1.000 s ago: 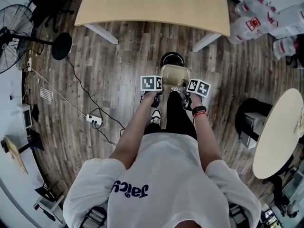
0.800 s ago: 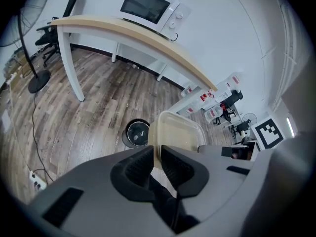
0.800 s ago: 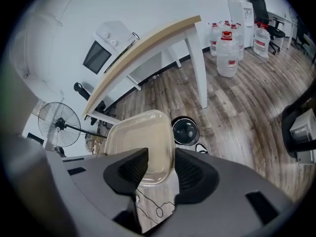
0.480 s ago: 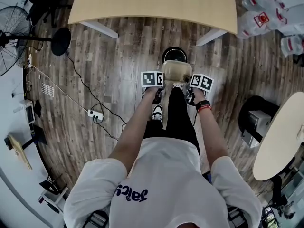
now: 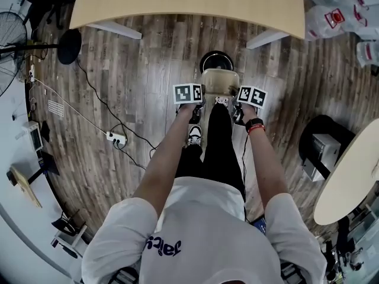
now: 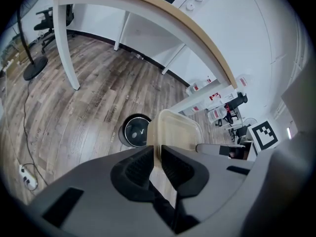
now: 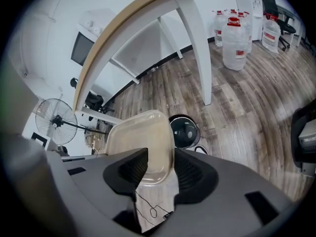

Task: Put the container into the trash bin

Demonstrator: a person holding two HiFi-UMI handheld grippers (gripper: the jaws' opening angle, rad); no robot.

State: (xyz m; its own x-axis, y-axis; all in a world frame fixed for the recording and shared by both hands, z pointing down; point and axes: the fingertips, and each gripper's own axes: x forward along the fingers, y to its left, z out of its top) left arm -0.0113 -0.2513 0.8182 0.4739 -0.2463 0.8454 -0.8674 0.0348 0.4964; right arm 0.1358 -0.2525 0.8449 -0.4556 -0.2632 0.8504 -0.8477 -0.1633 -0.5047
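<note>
You hold the container (image 5: 220,81) near the trash bin (image 5: 216,58), left hand-held gripper (image 6: 155,157) and right hand-held gripper (image 7: 160,164) pinching its rims; next, centre it over the bin and release

Wooden table (image 5: 189,5) ahead — fan (image 7: 58,121) left, water jugs (image 5: 334,19) right.

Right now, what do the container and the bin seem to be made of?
Container: thin translucent plastic, beige-tinted and fairly matte. Light passes through its walls, and the rim is moulded with rounded corners. Bin: black and glossy, with bright highlights on its round top. It could be plastic or coated metal; the look does not settle it.
</note>
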